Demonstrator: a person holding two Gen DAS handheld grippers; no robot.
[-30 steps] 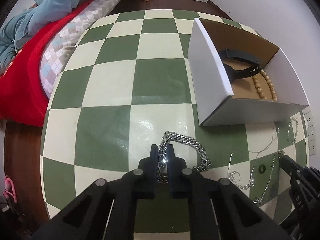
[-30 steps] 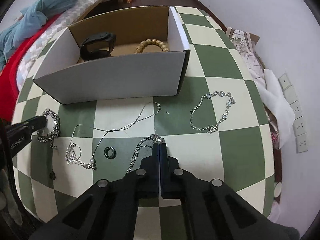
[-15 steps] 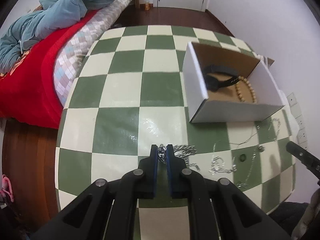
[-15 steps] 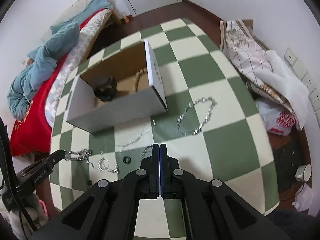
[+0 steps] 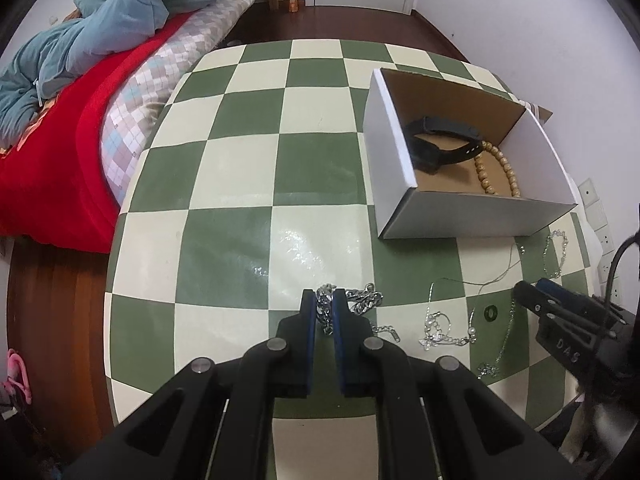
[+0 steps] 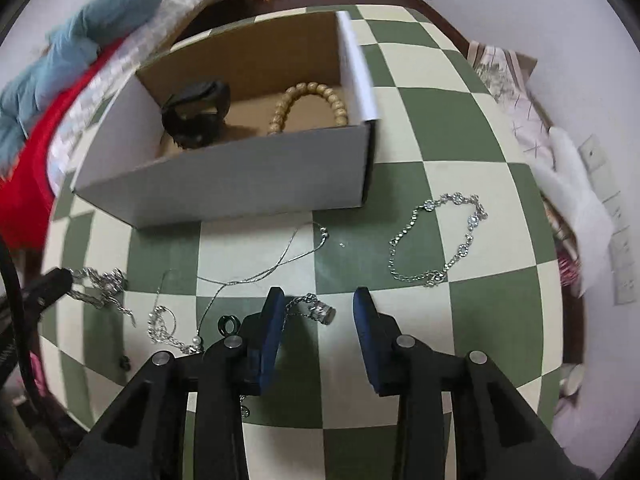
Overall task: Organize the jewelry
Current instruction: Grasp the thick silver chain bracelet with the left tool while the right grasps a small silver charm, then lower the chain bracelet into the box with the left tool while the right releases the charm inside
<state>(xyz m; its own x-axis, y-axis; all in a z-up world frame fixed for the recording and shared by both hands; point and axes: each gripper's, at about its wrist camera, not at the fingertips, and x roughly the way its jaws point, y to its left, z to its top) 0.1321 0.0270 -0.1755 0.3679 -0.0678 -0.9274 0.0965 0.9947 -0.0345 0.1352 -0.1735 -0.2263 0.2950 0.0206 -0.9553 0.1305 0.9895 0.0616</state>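
Here, on the left of the checkered table (image 5: 240,184), my left gripper (image 5: 324,306) had its blue pads drawn in on the heavy curb chain (image 5: 360,300); I saw links pinched between them while the rest of the chain trailed to the right and lay on the cloth, so it was gripped but not clear of the table; the cardboard box (image 5: 472,216) stood farther off and to the right of that gripper, with a black wristband (image 5: 440,148) and a wooden bead bracelet (image 5: 496,172) already in it; I judged the carry would run forward and rightward over the near wall. Further right lay a pearl charm chain (image 6: 168,328), a dark ring (image 6: 227,325) and a thin necklace (image 6: 272,268); my right gripper (image 6: 318,312) had its fingers spread wide, holding nothing; the barrel pendant (image 6: 322,312) sat on the table between them, nearer the left finger, its chain running under that finger toward me, its long axis roughly across the gap; the right gripper was plainly the nearer one for it. Farthest right, the crystal link bracelet (image 6: 440,236) lay in a loop, well apart from both tools, just right of the box's corner.
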